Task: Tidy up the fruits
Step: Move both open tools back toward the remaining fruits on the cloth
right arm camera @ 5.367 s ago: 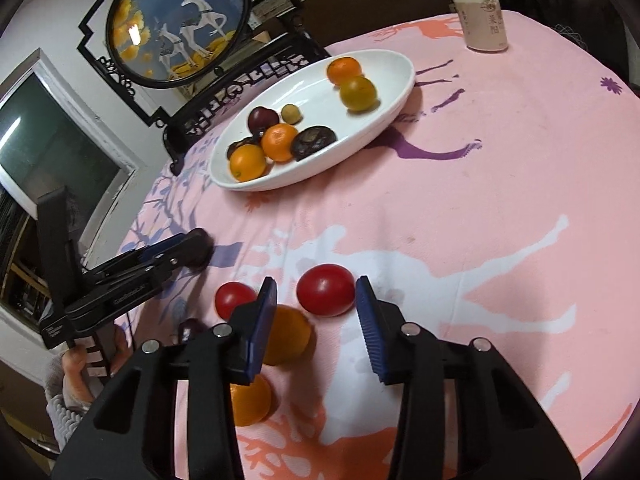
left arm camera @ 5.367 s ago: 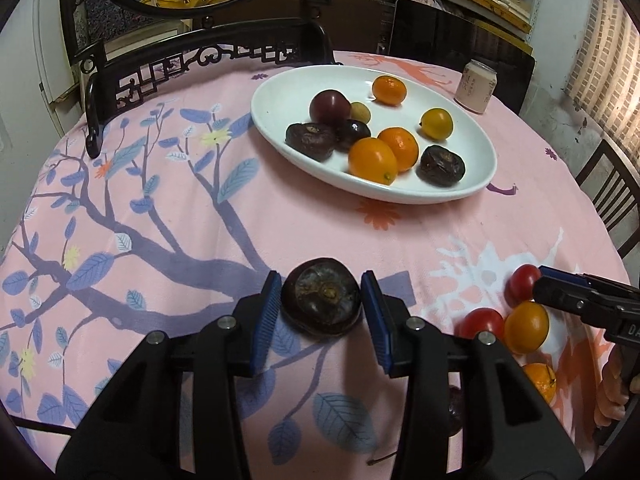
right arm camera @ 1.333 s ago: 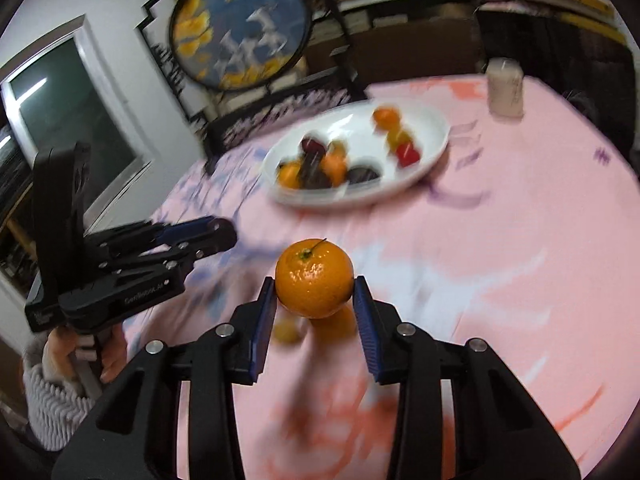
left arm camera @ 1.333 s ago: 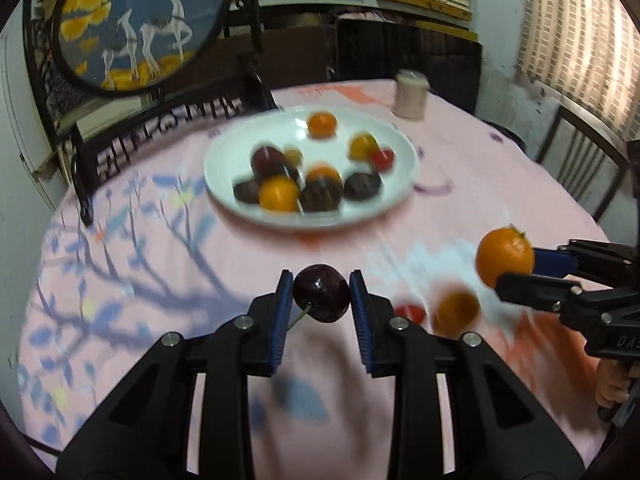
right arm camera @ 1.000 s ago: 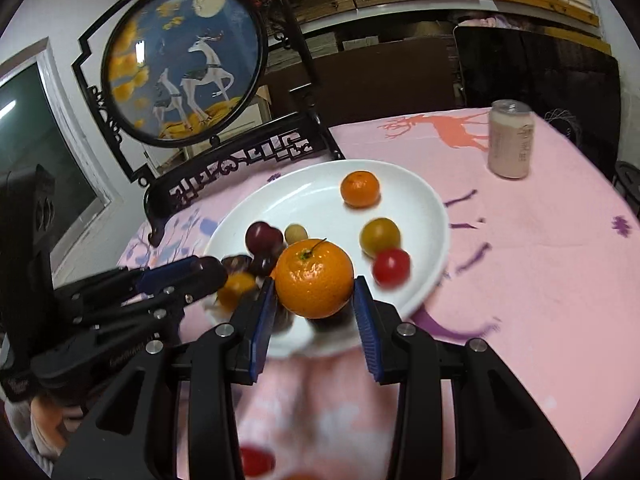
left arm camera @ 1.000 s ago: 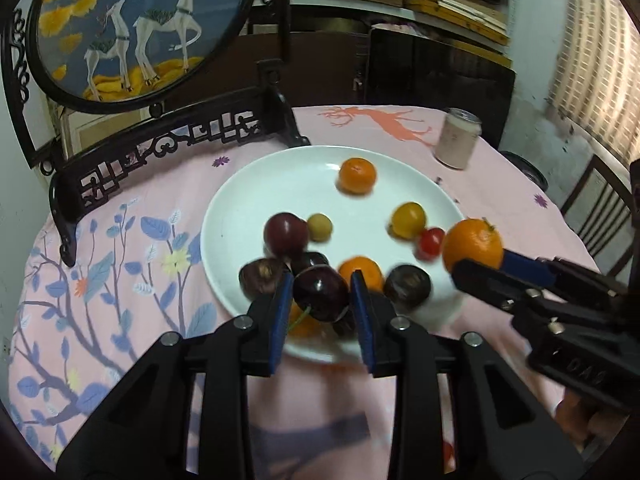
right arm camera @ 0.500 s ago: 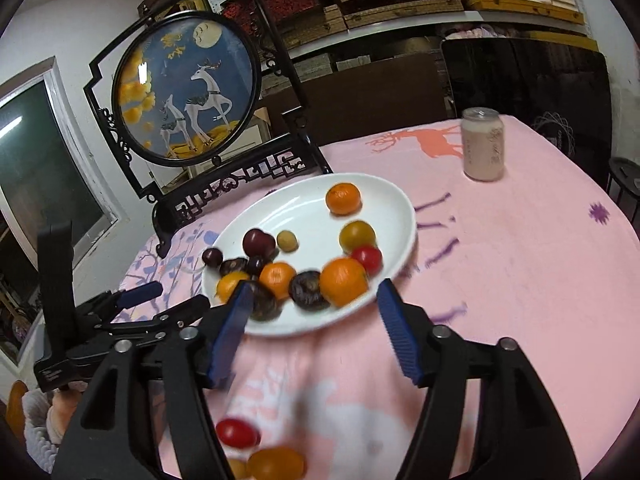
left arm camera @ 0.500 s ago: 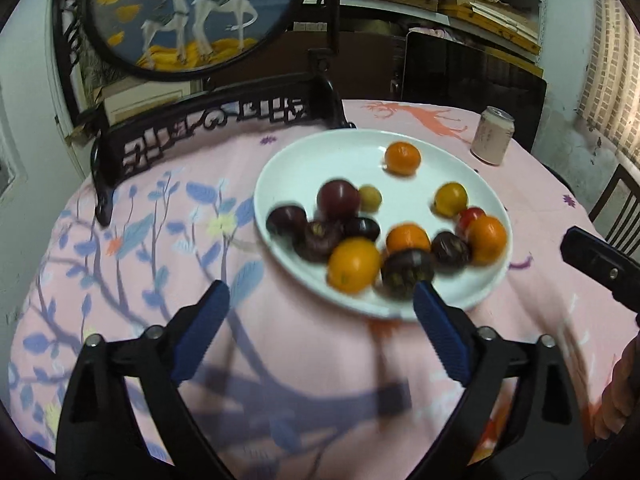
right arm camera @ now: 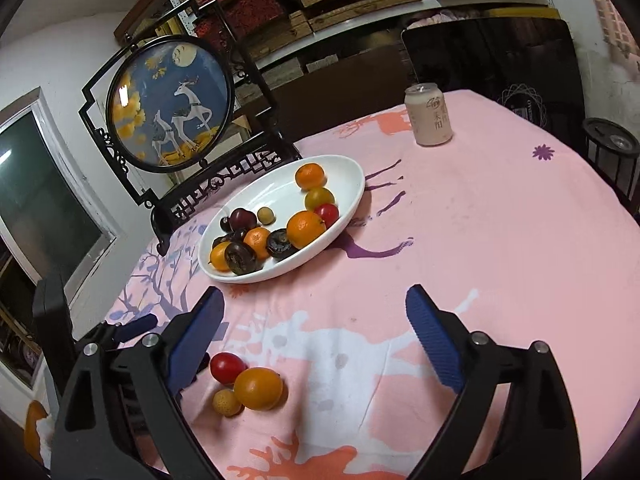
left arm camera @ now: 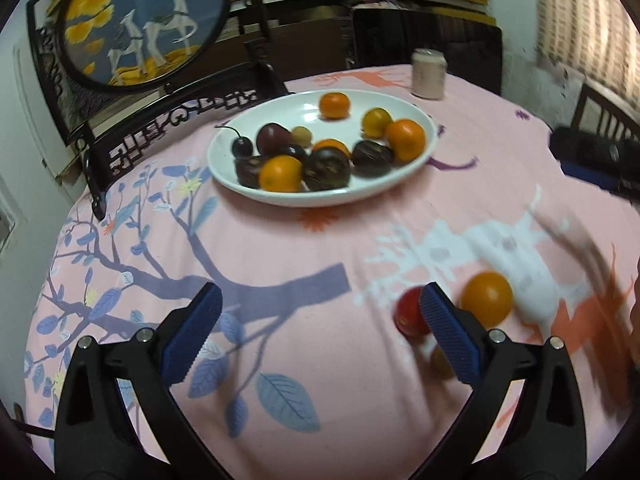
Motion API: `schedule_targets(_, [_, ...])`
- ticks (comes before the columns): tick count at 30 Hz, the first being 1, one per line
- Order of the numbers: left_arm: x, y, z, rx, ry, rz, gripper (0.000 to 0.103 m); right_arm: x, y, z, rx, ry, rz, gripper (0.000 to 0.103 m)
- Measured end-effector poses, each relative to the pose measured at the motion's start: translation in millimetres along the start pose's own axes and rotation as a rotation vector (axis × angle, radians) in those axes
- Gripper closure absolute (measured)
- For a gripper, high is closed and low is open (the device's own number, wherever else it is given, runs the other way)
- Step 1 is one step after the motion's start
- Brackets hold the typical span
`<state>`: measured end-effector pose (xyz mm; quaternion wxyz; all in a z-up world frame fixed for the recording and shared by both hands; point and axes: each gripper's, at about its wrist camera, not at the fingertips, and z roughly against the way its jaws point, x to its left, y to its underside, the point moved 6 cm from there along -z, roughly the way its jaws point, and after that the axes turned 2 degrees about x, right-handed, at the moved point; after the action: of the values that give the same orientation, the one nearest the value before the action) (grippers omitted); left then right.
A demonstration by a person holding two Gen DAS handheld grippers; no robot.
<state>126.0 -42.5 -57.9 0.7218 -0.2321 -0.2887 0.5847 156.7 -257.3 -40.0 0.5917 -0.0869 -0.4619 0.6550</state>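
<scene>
on the pink tablecloth [right arm camera: 500, 240] three fruits lay loose: a red tomato [right arm camera: 228, 367], an orange one [right arm camera: 258, 387] and a small yellow one [right arm camera: 227, 402]. most sat in the white plate [right arm camera: 340, 168]. left gripper [left arm camera: 316, 328] and right gripper [right arm camera: 314, 328] were opening, jaws spread, nothing between.

The left wrist view looks forward and down along its own fingers across the table [left arm camera: 280, 248], with the plate [left arm camera: 424, 148] ahead in the middle distance and the can [left arm camera: 429, 74] beyond. Its right edge is blurred, so little can be read there. The right wrist view looks from farther right, less steeply, facing the same plate [right arm camera: 352, 196] and can [right arm camera: 429, 120]. Both share the plate, the can, the round screen [left arm camera: 144, 20] and three loose fruits [right arm camera: 256, 388].
</scene>
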Motion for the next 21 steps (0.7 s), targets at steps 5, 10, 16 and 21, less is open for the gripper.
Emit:
schedule_targets(5, [-8,1,1,-0.005,0.032,-0.027,0.002,1,0,0,0.004,0.005,0.01,0.011])
schedule_targets(10, [-15,2,0,-0.001,0.039,-0.052,0.002,0,0,0,0.002,0.01,0.008,0.011])
schedule_targets(16, [-11,2,-3,0.011,0.01,-0.076,0.002,-1,0,0,0.003,0.01,0.008,0.011])
schedule_targets(21, [55,-4,2,0.004,-0.141,0.084,0.002,0,-1,1,-0.002,0.001,0.008,0.011])
